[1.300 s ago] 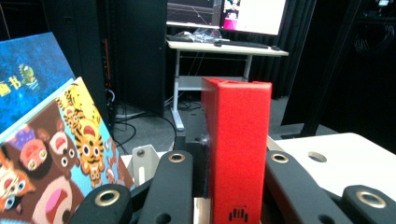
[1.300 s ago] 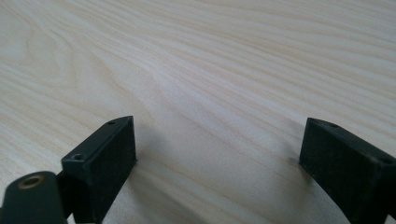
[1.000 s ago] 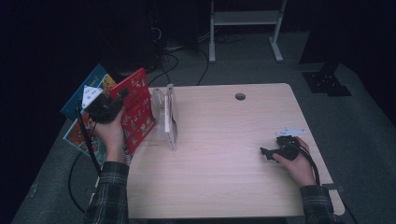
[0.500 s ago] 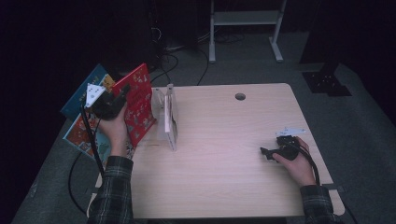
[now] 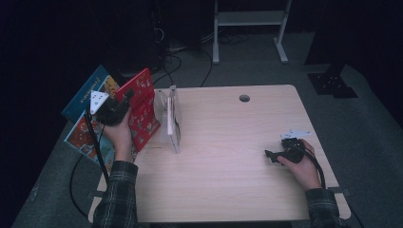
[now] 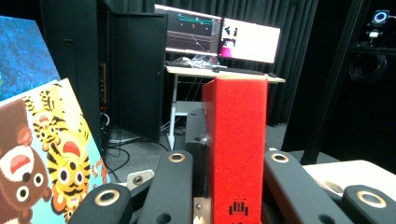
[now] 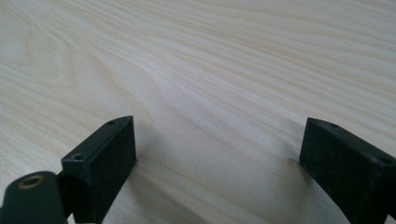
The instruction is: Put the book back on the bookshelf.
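Note:
My left gripper (image 5: 115, 108) is held up at the table's left edge, shut on a red picture book (image 5: 142, 111) that stands tilted in the air. In the left gripper view the book's red spine (image 6: 238, 140) sits upright, pinched between the two black jaws of the left gripper (image 6: 229, 161). Just right of the book, a clear book stand (image 5: 172, 121) holds a thin upright book. My right gripper (image 5: 273, 156) rests on the table near its right edge. Its jaws stand wide open over bare wood, with nothing between them in the right gripper view (image 7: 217, 140).
Two more picture books lean left of the held one: a blue one (image 5: 90, 92) and one with tigers and a bear (image 6: 46, 154). The wooden table (image 5: 228, 185) has a cable hole (image 5: 244, 98) at the back. A desk with monitors (image 6: 219, 39) stands beyond.
The left hand has shifted slightly, with the red book in its grip raised a little off the leaning books. The right hand has kept still.

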Action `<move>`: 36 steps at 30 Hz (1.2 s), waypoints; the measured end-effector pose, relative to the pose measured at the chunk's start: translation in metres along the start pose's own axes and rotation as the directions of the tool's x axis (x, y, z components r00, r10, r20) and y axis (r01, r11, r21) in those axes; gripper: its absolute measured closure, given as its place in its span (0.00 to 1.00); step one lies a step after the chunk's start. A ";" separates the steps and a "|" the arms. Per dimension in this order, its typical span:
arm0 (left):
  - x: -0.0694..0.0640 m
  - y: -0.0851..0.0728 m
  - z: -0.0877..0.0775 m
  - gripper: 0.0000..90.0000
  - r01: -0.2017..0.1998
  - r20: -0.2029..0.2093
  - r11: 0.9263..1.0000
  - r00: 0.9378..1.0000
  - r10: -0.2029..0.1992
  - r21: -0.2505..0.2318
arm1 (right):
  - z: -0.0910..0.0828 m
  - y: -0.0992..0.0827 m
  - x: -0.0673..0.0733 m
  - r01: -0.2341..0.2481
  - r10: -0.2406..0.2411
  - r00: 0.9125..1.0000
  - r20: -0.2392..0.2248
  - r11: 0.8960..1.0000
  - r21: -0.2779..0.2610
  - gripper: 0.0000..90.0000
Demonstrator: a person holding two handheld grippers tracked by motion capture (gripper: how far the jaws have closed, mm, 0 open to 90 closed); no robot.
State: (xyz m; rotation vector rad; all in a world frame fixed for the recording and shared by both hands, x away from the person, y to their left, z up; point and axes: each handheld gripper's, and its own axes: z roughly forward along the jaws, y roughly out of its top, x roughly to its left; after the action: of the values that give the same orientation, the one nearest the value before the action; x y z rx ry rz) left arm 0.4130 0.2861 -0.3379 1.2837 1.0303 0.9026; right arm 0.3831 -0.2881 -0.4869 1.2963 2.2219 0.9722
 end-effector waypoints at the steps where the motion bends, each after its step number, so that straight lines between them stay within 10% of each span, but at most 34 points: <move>1: 0.001 -0.001 -0.001 0.88 0.002 -0.002 1.000 1.000 -0.002 0.000 | 0.000 0.000 0.000 0.000 0.000 1.000 0.000 1.000 0.000 0.11; 26: -0.005 -0.013 -0.044 0.86 -0.012 -0.066 0.996 0.998 0.018 0.086 | 0.000 0.000 0.000 0.000 0.000 1.000 0.001 1.000 0.001 0.11; 36: -0.007 -0.007 -0.043 0.76 -0.003 -0.116 0.981 0.993 0.026 0.192 | 0.000 0.000 0.000 0.001 -0.001 1.000 0.001 1.000 0.000 0.11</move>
State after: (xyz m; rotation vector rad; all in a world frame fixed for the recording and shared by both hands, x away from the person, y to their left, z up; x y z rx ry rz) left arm 0.3692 0.2919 -0.3437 1.4123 1.2266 0.9165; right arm 0.3830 -0.2881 -0.4869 1.2951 2.2220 0.9710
